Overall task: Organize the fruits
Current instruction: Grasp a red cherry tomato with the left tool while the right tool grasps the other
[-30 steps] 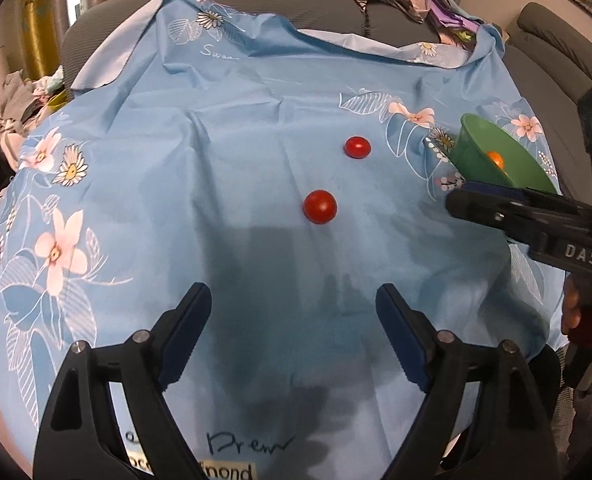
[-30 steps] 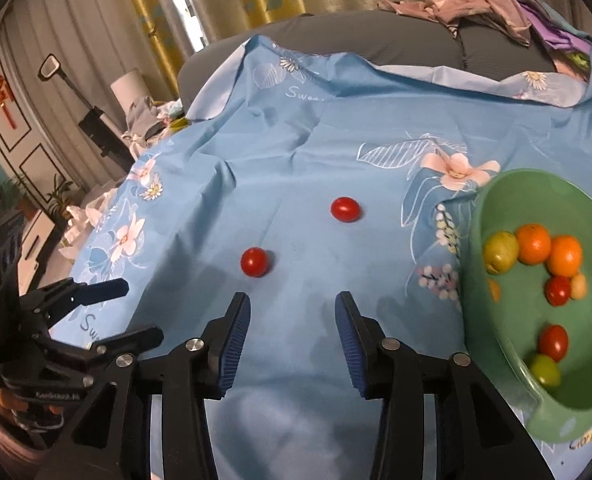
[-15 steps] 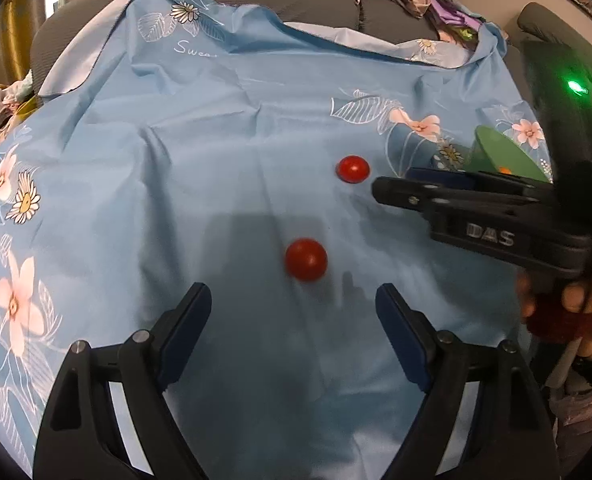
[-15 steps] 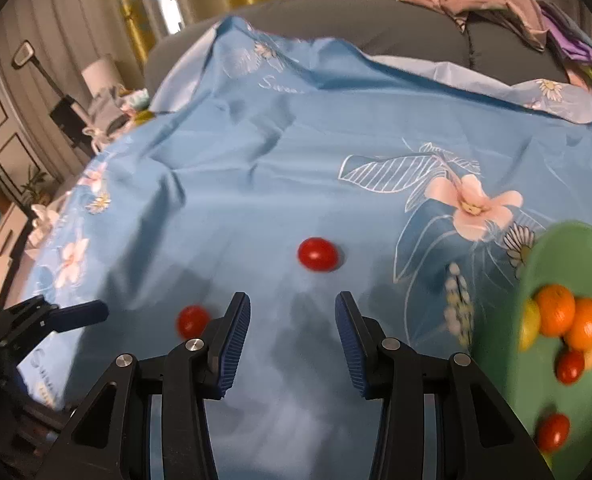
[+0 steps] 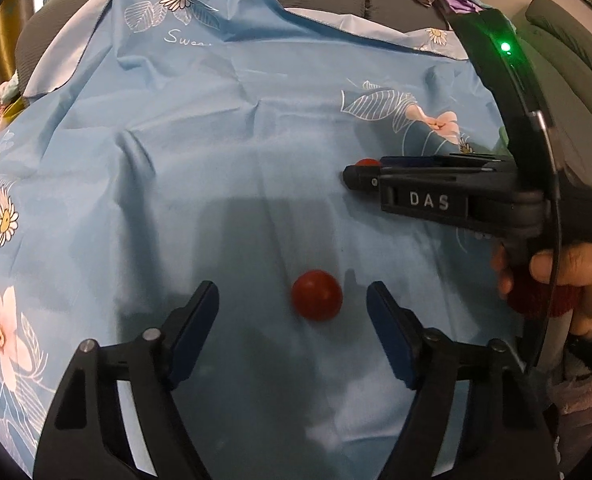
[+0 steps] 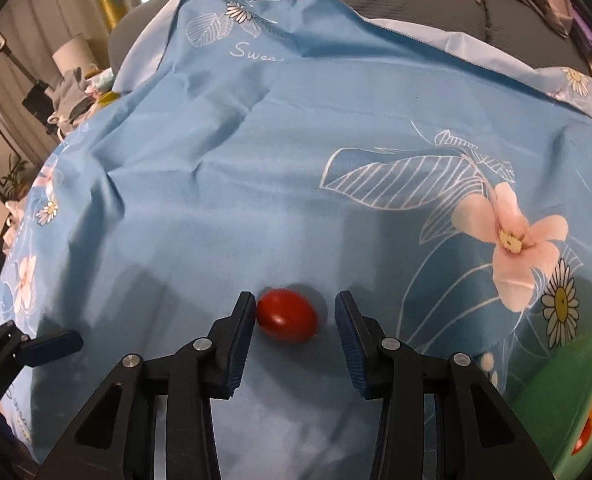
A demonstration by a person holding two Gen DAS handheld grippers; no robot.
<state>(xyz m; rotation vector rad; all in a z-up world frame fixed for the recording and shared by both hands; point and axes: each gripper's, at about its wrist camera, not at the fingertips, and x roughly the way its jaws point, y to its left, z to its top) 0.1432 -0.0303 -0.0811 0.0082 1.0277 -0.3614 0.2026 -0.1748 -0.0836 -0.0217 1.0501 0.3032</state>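
Blue floral cloth (image 6: 255,168) covers the couch. Left tongs (image 5: 291,308) spread wide w/ round tomato (image 5: 316,295) between tips, not touching. Right tongs (image 6: 295,314) also spread around oval tomato (image 6: 287,315), which touches the left pad.

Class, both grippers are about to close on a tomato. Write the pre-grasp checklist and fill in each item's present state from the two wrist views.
1. Left gripper open: ok.
2. Round tomato between the left fingers: ok, nearer the right-hand finger.
3. Right gripper open: ok.
4. Oval tomato centred in the right gripper: not ok, it sits against the left-hand finger.
5. Both tomatoes resting on the blue cloth: ok.
6. Green bowl has room: cannot tell, only its edge shows.
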